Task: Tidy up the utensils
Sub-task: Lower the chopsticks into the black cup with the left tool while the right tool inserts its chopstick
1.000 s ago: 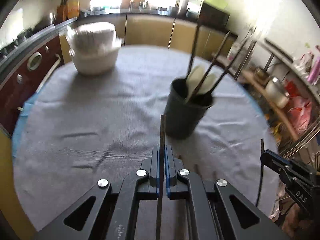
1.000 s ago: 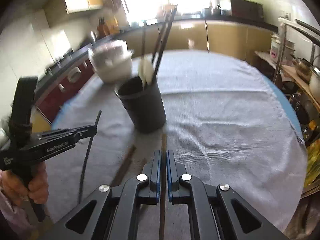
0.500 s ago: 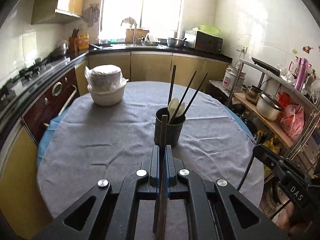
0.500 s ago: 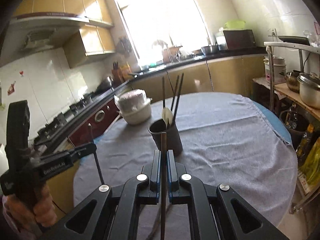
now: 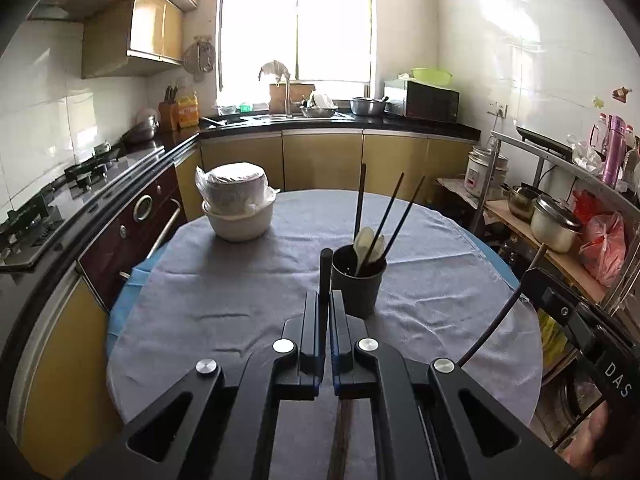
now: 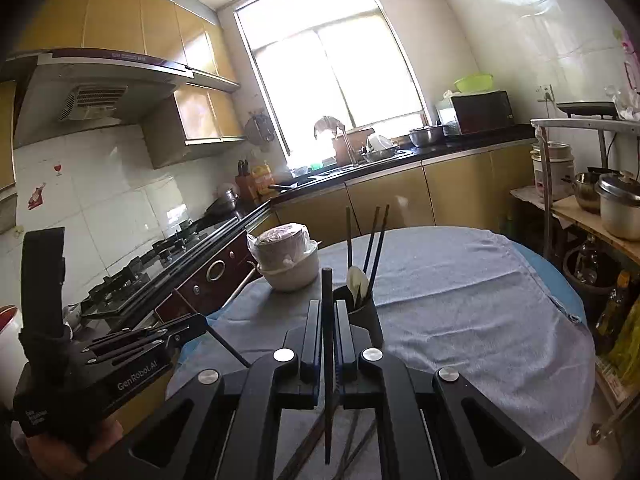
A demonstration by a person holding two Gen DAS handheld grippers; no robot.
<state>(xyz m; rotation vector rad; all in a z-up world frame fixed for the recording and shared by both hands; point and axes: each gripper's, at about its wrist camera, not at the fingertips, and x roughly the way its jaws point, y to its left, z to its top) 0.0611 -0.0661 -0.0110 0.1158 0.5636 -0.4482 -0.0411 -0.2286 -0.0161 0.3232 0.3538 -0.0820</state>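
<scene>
A dark utensil cup (image 5: 359, 283) stands on the round table with three dark chopsticks (image 5: 360, 200) and a white spoon (image 5: 365, 243) in it. It also shows in the right wrist view (image 6: 365, 316). My left gripper (image 5: 325, 300) is shut on a dark chopstick (image 5: 325, 274), held above the table short of the cup. My right gripper (image 6: 328, 308) is shut on another dark chopstick (image 6: 327, 344), also raised. Each gripper shows from the side in the other's view, the left one (image 6: 176, 332) and the right one (image 5: 538, 282).
The table has a grey cloth (image 5: 224, 288). Stacked white bowls in plastic wrap (image 5: 237, 208) stand at its far left. More loose chopsticks (image 6: 308, 448) lie on the cloth under my right gripper. A stove and counter run along the left; a rack of pots (image 5: 556, 220) is to the right.
Both grippers have risen and pulled back from the table, each carrying its chopstick. The cup now looks smaller and farther away.
</scene>
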